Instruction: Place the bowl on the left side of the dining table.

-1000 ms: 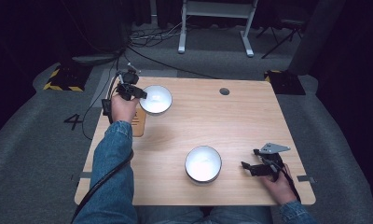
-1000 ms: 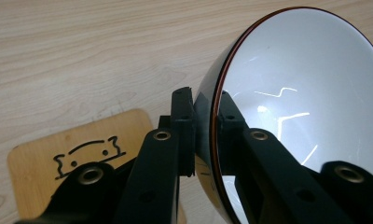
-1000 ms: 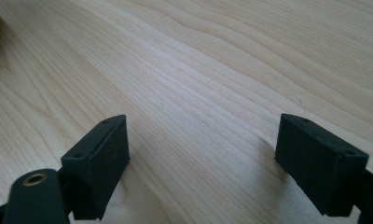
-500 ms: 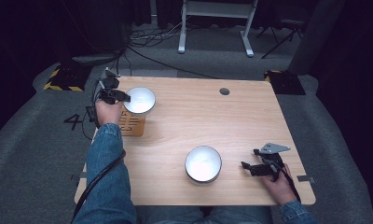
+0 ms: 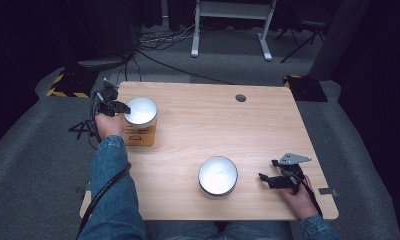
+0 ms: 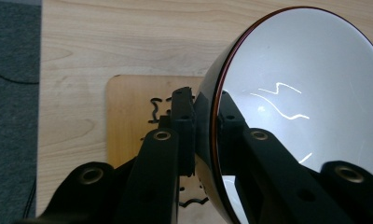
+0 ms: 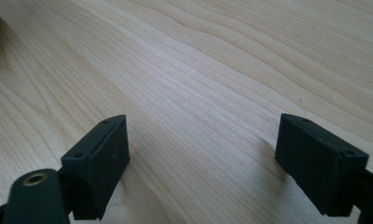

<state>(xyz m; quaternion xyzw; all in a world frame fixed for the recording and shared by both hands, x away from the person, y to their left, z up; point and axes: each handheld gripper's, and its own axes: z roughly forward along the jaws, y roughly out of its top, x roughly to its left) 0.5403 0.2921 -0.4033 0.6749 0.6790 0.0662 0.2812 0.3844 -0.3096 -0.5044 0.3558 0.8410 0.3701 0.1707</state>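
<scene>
- The left gripper [image 5: 119, 106] is clamped on the rim of the bowl [image 5: 140, 111]: 1 jaw outside, 1 inside, seen clearly in the left gripper view.
- This bowl [image 6: 296, 107] is at the upper left of the high view, over a small wooden board [image 5: 139, 136].
- It looks stiff, light and glossy, so probably slippery; the thin rim is the only good place to hold, and it could tilt in the grip.
- The right gripper [image 5: 270, 180] rests at the lower right with jaws wide apart, holding nothing.
- A second bowl [image 5: 217, 176] stands low in the middle.
- The table [image 5: 228, 125] is smooth pale wood; around it are grey carpet, cables and a dark room.
</scene>
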